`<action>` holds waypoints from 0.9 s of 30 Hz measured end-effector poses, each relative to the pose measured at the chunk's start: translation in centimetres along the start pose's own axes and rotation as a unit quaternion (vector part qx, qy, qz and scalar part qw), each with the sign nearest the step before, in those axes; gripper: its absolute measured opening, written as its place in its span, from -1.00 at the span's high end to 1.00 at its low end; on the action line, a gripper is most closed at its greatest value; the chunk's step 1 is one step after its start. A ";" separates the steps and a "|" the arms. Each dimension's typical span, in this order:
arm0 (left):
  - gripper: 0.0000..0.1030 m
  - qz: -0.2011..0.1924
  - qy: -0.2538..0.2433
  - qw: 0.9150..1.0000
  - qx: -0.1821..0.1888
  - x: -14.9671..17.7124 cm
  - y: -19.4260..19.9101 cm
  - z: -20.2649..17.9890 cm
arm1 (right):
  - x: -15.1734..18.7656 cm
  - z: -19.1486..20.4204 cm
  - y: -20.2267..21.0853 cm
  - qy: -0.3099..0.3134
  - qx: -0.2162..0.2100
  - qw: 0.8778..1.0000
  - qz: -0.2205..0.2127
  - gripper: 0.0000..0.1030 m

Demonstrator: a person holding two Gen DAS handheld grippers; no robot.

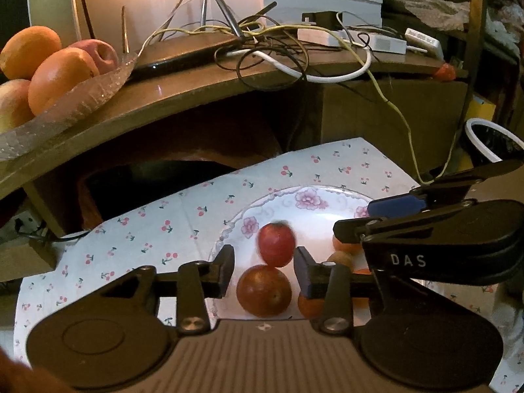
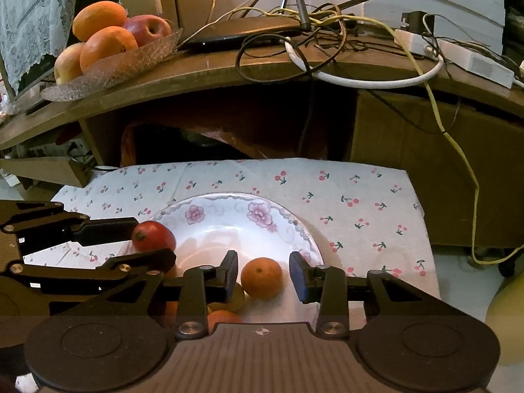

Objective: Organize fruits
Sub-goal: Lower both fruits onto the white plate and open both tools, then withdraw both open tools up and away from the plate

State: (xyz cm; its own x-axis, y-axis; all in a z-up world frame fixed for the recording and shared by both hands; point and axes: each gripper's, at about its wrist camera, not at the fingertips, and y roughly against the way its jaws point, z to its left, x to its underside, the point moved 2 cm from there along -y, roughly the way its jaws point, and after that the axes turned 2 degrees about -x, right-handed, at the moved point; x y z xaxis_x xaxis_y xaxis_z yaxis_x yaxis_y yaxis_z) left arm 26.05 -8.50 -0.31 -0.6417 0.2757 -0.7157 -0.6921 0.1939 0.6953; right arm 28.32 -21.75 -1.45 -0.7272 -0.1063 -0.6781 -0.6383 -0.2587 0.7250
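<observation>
A flowered white plate (image 1: 278, 203) (image 2: 229, 229) lies on a cherry-print cloth and holds several small fruits. In the left wrist view my left gripper (image 1: 264, 271) is open; a red fruit (image 1: 276, 244) sits between and just beyond its fingertips, a dark red-orange fruit (image 1: 264, 290) below it. The right wrist view shows that red fruit (image 2: 153, 236) between the left gripper's fingers. My right gripper (image 2: 264, 275) is open around a small orange (image 2: 261, 277), jaws apart from it. It enters the left wrist view (image 1: 370, 216) from the right.
A glass bowl (image 2: 131, 62) (image 1: 82, 98) with oranges and apples stands on the wooden shelf (image 2: 262, 75) behind the plate. Tangled cables (image 2: 327, 32), a black device and white adapters lie on the shelf. More small fruits (image 2: 222, 316) sit at the plate's near edge.
</observation>
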 end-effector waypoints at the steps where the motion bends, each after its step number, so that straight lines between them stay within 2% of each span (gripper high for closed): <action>1: 0.09 -0.001 0.000 1.000 0.000 0.0 0.1 0.0 | -0.1 0.0 0.1 0.000 0.000 1.000 -0.002 0.23; 13: 0.01 -0.010 0.033 0.999 -0.008 1.1 3.5 0.4 | 0.4 -0.3 3.4 -0.017 0.011 1.000 -0.014 0.21; 21: -0.22 -0.015 0.039 0.999 -0.013 2.5 6.1 -0.6 | 2.4 1.0 6.3 -0.024 0.013 0.999 -0.016 0.18; 27: -0.27 -0.015 0.041 0.999 -0.017 3.5 7.6 -1.1 | 3.4 1.4 8.0 -0.029 0.013 0.999 -0.022 0.15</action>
State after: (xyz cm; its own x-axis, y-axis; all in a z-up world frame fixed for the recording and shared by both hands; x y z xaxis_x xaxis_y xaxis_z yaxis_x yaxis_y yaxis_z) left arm 18.21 -7.08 2.43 -0.6440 0.1910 -0.7408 -0.7218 0.1693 0.6711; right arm 20.40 -22.78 2.20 -0.7114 -0.0387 -0.7017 -0.6756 -0.2377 0.6979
